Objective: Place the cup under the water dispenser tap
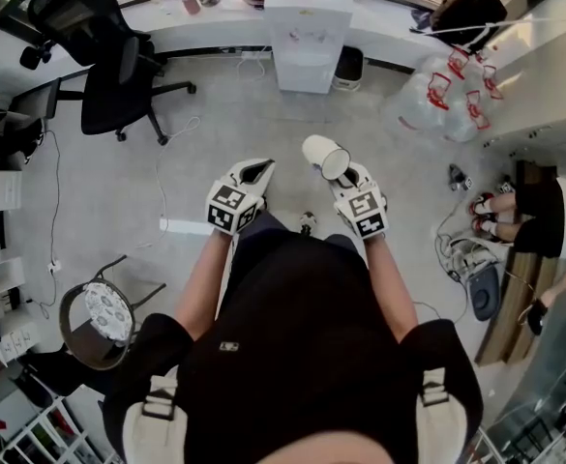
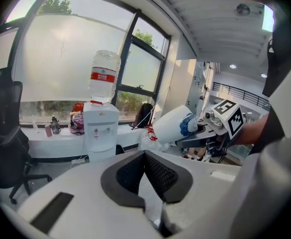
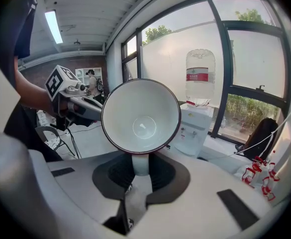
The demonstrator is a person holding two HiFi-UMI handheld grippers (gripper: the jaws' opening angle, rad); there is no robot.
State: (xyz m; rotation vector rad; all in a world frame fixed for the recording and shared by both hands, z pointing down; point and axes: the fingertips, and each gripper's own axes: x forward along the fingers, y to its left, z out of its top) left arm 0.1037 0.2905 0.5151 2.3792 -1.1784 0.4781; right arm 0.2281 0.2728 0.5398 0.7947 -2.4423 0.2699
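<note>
A white cup (image 1: pixel 326 156) hangs in the air in front of me, tipped on its side, with my right gripper (image 1: pixel 345 174) shut on its handle. In the right gripper view the cup (image 3: pixel 141 116) turns its empty mouth toward the camera, and the handle runs down between the pads (image 3: pixel 157 171). My left gripper (image 1: pixel 260 165) is beside it on the left, shut, with nothing held; its tips meet (image 2: pixel 145 156). The white water dispenser (image 1: pixel 307 27) stands across the floor by the window counter, a clear bottle (image 2: pixel 104 76) on top. From the left gripper view the cup (image 2: pixel 172 125) shows at the right.
A black office chair (image 1: pixel 108 66) stands at the far left, and a round stool (image 1: pixel 99 312) is near my left side. Clear bags with red handles (image 1: pixel 447 95) lie at the right by a cabinet. A person (image 1: pixel 534 201) sits at the right edge. Cables trail over the floor.
</note>
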